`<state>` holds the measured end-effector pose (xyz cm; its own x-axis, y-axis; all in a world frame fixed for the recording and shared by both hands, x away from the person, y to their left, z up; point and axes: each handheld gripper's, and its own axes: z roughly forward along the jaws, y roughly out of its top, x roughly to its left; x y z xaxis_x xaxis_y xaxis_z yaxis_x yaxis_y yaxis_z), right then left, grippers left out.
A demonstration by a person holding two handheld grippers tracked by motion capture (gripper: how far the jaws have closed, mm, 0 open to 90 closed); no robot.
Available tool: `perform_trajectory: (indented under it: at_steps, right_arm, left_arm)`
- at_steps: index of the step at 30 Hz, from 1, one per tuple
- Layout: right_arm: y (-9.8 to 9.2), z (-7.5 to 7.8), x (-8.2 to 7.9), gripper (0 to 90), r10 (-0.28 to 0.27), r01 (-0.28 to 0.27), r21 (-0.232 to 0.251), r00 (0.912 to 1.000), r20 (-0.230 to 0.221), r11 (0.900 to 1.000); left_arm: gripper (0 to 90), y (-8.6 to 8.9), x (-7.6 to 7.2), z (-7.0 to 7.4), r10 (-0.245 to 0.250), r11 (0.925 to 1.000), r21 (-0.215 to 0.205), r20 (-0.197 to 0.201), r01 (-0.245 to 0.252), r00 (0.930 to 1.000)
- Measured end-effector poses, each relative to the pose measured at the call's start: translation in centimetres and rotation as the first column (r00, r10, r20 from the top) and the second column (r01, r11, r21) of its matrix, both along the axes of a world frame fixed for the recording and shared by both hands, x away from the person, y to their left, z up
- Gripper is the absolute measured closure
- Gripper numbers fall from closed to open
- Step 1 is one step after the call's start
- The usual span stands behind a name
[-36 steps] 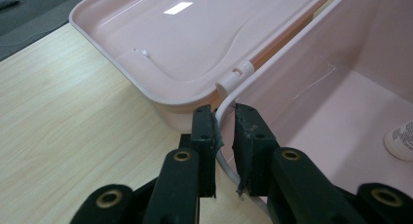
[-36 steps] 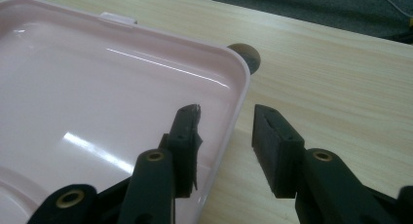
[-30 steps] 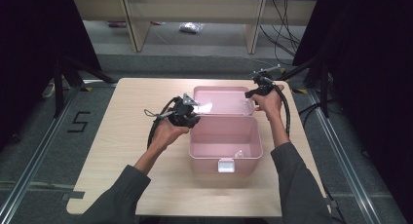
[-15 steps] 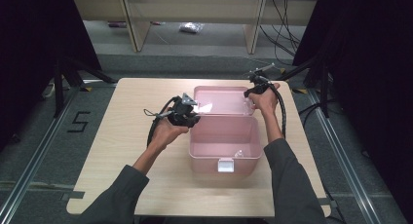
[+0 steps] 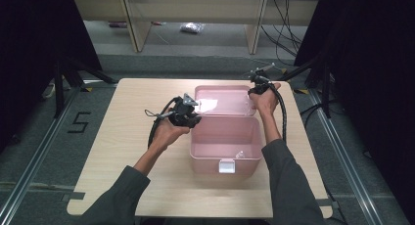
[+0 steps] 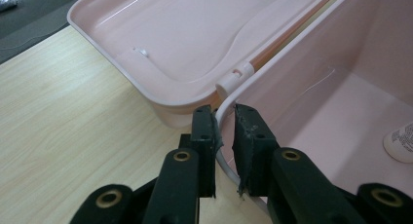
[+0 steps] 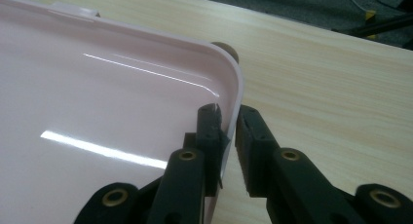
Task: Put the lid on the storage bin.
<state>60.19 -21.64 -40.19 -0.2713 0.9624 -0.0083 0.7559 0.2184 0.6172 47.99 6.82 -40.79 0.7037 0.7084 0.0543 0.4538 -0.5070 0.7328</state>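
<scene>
A pink plastic box (image 5: 224,139) is set near the worktop's (image 5: 117,151) middle, its lid (image 5: 222,100) laid open toward the far edge. The box's left rim is clamped between the left gripper's (image 6: 224,121) fingers. The lid's right edge is pinched by the right gripper (image 7: 228,121), whose fingers have just been closing.

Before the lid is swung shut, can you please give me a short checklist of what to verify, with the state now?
1. Left tool steadies the box wall: ok, jaws astride the rim.
2. Right tool on the lid edge: ok, jaws have just been closing, lid rim between them.
3. Lid fully open, lying back: ok.
4. Small white item inside sits below the rim: ok.
5. Front latch free: cannot tell.
</scene>
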Motion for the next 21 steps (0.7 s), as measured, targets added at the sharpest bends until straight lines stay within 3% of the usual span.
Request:
perform_trajectory:
  at_steps: [3,4,5,9,10,11,21]
  right_arm:
    - [-0.1,0.3,-0.2,81.7,-0.004,0.004,-0.014,0.9998,0.018,1.0]
    - [0.1,0.4,-0.4,81.8,-0.018,0.018,0.007,0.9997,0.014,1.0]
    - [-0.1,0.5,-0.3,81.9,0.005,-0.005,-0.005,0.9995,0.03,1.0]
    - [-0.1,1.2,-0.7,82.5,-0.017,0.016,0.011,0.9989,0.043,1.0]
    - [-0.3,1.4,-0.7,82.7,0.001,0.0,-0.002,0.9983,0.058,1.0]
    - [-0.2,1.6,-0.9,82.8,-0.007,0.007,0.003,0.9981,0.061,1.0]
    - [-0.7,3.3,-2.1,83.5,0.001,-0.002,0.006,0.9932,0.117,1.0]
  left_arm:
    - [78.7,0.0,0.0,0.0,-0.003,1.0,0.001,0.002,0.003,1.0]
    - [78.7,0.0,0.0,0.0,-0.003,1.0,0.0,0.004,0.003,1.0]
    - [78.7,0.0,0.0,0.0,-0.004,1.0,0.0,0.005,0.004,1.0]
    - [78.7,0.0,0.0,0.0,-0.007,1.0,-0.001,0.003,0.007,1.0]
    - [78.7,0.0,0.2,-0.1,-0.027,0.9996,0.0,0.022,0.027,0.9994]
    - [78.6,0.0,0.0,0.0,-0.007,1.0,-0.003,0.002,0.007,1.0]
    - [78.5,-0.2,0.0,0.0,-0.015,0.9999,0.009,0.015,0.015,0.9998]
